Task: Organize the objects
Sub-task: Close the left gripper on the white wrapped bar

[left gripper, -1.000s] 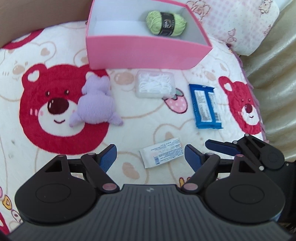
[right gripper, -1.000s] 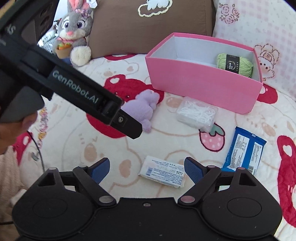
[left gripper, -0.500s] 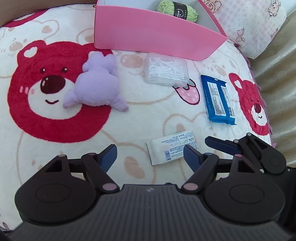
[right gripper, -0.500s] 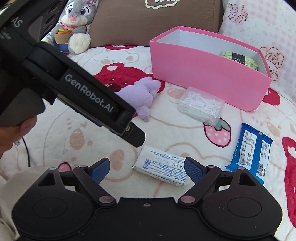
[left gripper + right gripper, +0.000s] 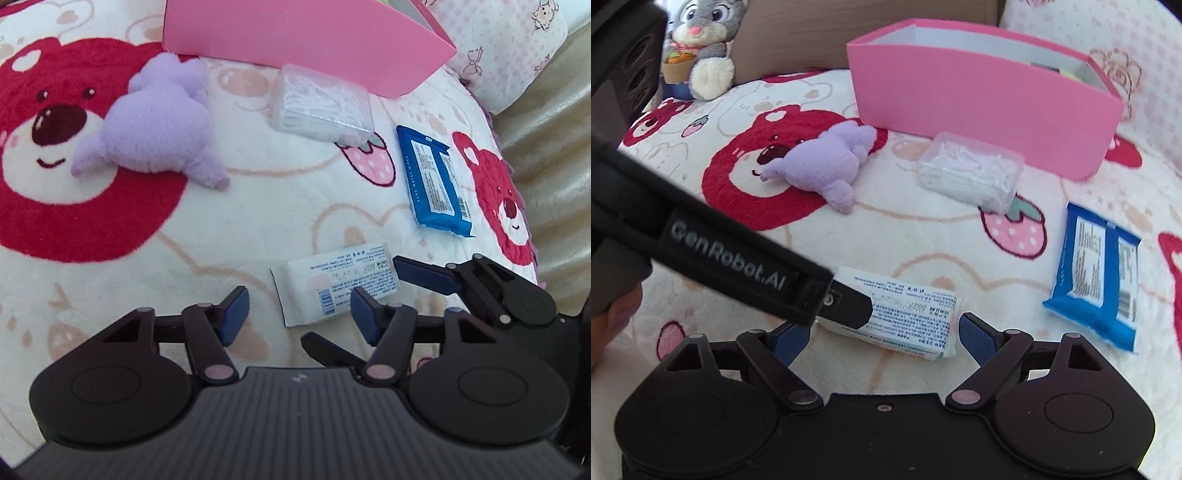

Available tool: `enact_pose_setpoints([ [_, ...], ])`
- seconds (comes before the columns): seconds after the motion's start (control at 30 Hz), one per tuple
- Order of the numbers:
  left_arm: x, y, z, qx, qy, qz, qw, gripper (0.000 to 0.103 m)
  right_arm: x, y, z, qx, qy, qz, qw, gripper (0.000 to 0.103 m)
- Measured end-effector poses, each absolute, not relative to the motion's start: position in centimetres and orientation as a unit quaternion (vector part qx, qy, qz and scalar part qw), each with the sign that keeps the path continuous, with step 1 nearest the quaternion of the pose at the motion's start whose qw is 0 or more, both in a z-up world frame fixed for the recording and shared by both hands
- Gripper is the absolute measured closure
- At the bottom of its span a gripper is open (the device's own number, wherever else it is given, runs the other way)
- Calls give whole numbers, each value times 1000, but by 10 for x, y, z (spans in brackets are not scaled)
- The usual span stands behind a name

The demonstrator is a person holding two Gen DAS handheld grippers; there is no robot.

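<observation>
Four items lie loose on the bear-print blanket (image 5: 258, 221) in our left wrist view: a purple plush toy (image 5: 155, 122), a clear plastic box of cotton swabs (image 5: 321, 103), a blue wipes packet (image 5: 432, 184) and a white tissue packet (image 5: 336, 284). We see only the outer wall of the pink box (image 5: 295, 33) from here, so we cannot read its contents in this view. Our left gripper (image 5: 299, 314) has just been closing its jaws; they stand about half open, the right pad near the tissue packet's corner, and no pad presses on anything. We also see the right gripper's blue finger (image 5: 424, 275) just beside the packet's right end

Four items show again in our right wrist view: plush toy (image 5: 827, 162), swab box (image 5: 971, 173), blue packet (image 5: 1097, 273) and tissue packet (image 5: 905, 310). Our right gripper (image 5: 882, 336) stands wide open and holds nothing, with the tissue packet lying between its fingers and just ahead. A sliver of something green shows inside the pink box (image 5: 979, 92); we cannot identify it. A stuffed rabbit (image 5: 701, 44) sits apart at the blanket's far edge

We judge the task barely started: at most one item is boxed, four remain, and the tissue packet appears to be the item in hand
</observation>
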State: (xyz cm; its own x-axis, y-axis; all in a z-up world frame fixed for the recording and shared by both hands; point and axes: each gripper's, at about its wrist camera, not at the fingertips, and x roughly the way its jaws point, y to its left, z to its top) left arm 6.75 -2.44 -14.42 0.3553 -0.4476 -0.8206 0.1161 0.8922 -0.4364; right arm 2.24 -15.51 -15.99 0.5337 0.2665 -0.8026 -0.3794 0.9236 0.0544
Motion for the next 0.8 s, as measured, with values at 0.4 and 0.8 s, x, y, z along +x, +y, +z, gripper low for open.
enact_pose_setpoints([
  [0.4,72,-20,-156,-194,541,-187,797,70,29,-158,-172,-28,482,179,857,9],
  [0.8,68,-23,-151,-199,541,-193,794,72,26,-145,-167,-82,475,158,862,20],
])
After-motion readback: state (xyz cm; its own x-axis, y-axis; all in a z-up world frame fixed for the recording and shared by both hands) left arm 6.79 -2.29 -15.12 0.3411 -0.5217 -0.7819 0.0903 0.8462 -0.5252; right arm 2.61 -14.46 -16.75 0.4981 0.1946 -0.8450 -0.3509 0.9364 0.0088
